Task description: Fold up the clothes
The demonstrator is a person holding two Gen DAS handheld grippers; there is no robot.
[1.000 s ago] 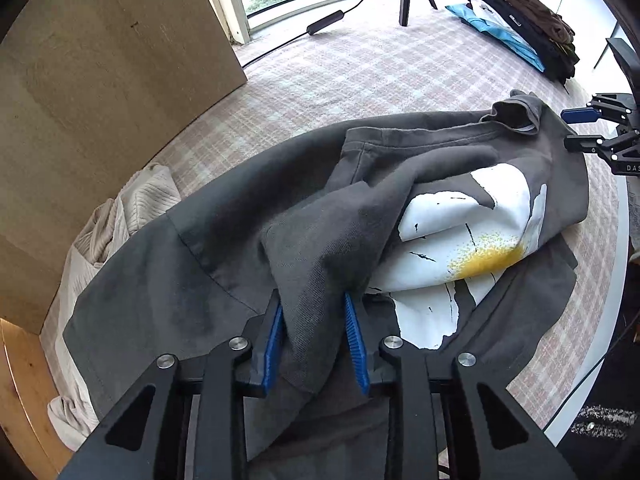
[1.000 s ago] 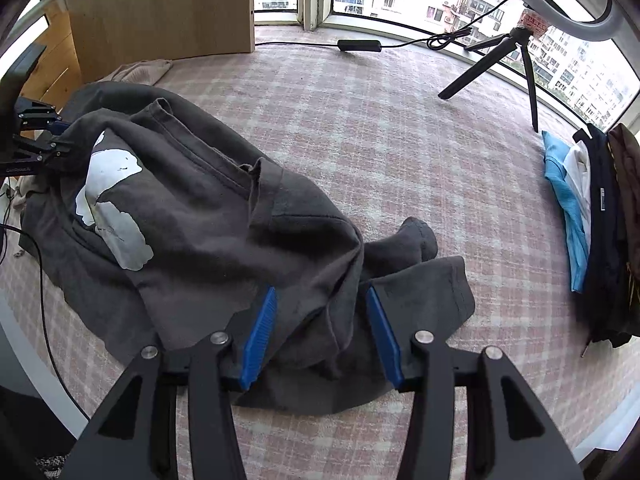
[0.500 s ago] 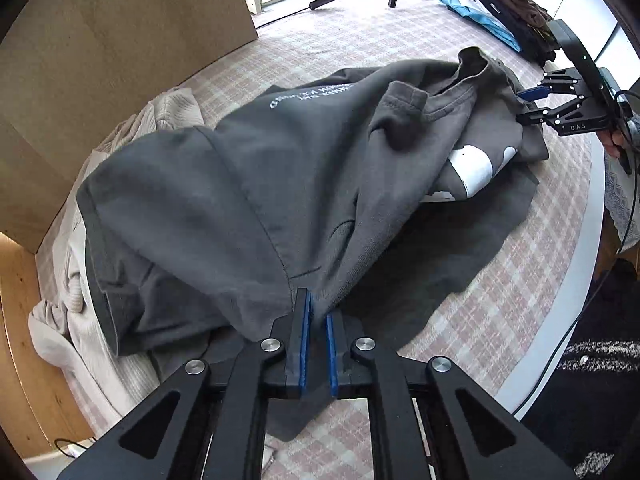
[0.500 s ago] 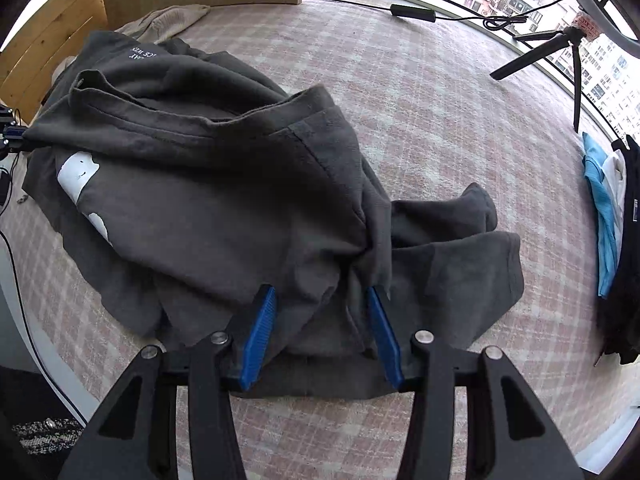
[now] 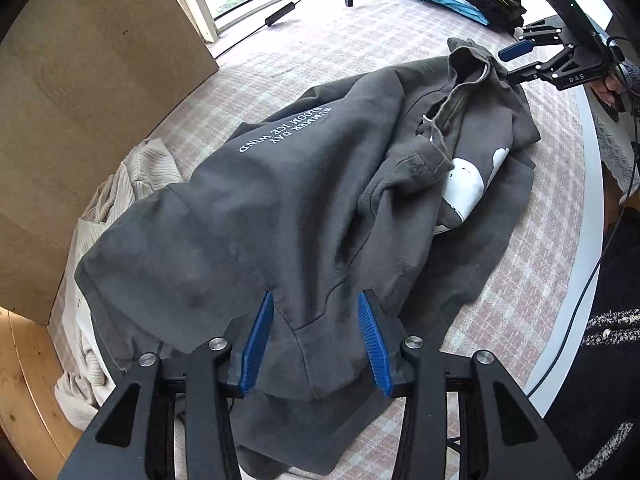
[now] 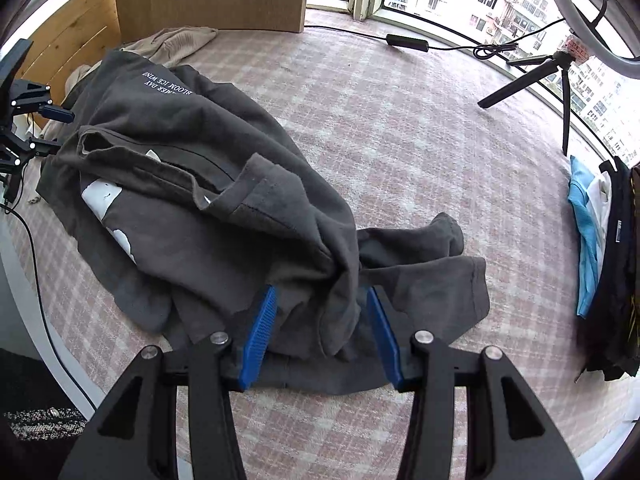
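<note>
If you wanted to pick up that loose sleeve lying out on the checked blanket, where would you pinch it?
Probably at the cuff of the sleeve, coming from above on its open side toward the folded stack. It lies flat on the blanket, clear of the bunched body of the grey T-shirt, and its stitched hem gives a firm edge. The right gripper is nearest.

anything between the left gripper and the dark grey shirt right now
Nothing visible. The left gripper sits directly over the dark grey cotton t-shirt, its jaws opening with the shirt's edge lying between them. The cream knitted garment lies off to the side, partly under the shirt.
</note>
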